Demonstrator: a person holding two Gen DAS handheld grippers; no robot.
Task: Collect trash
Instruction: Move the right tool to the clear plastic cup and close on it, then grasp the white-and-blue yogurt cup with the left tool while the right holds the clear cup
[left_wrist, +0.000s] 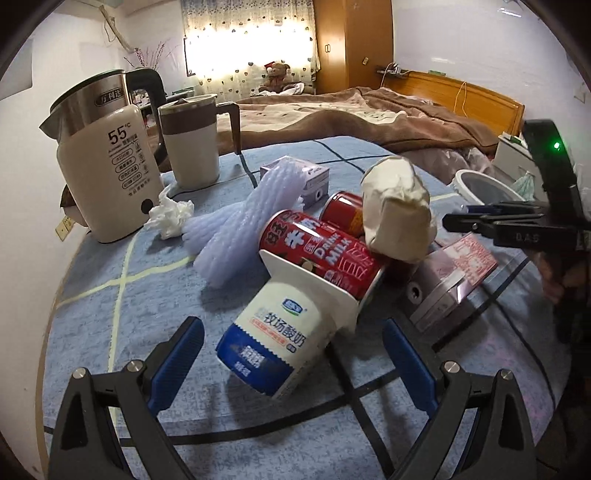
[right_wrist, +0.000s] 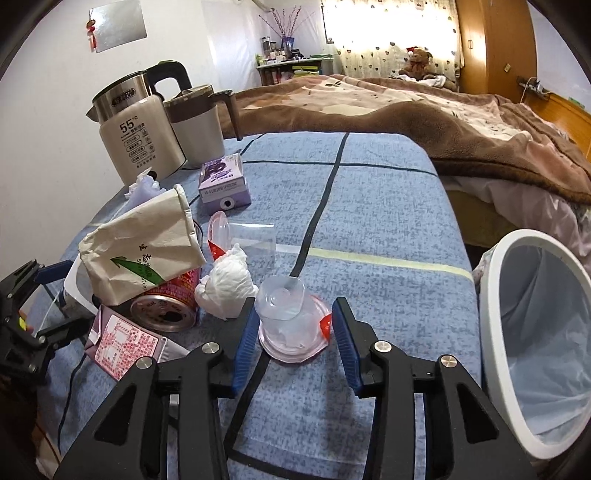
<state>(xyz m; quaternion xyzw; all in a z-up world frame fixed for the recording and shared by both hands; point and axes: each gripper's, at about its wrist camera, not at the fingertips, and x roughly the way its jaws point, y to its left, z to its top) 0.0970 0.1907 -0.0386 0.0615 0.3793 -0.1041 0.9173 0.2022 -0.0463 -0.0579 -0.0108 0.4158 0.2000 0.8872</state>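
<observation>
Right gripper (right_wrist: 295, 332) part-closed around clear plastic cup (right_wrist: 284, 317), pads not visibly pressing it, near worktop's (right_wrist: 369, 206) right edge by bin (right_wrist: 535, 332). Left gripper (left_wrist: 293, 365) open, yogurt cup (left_wrist: 273, 339) between fingers, untouched.

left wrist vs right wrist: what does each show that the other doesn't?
Left wrist only: the yogurt cup lying on its side between the open left gripper, and the foam net sleeve.

Right wrist only: the upside-down clear jelly cup between the right gripper pads, not clearly pressed, and another clear cup lying on its side.

Both: kettle, mug, red milk can, crumpled paper bag, purple carton, white bin, blue checked tablecloth.
</observation>
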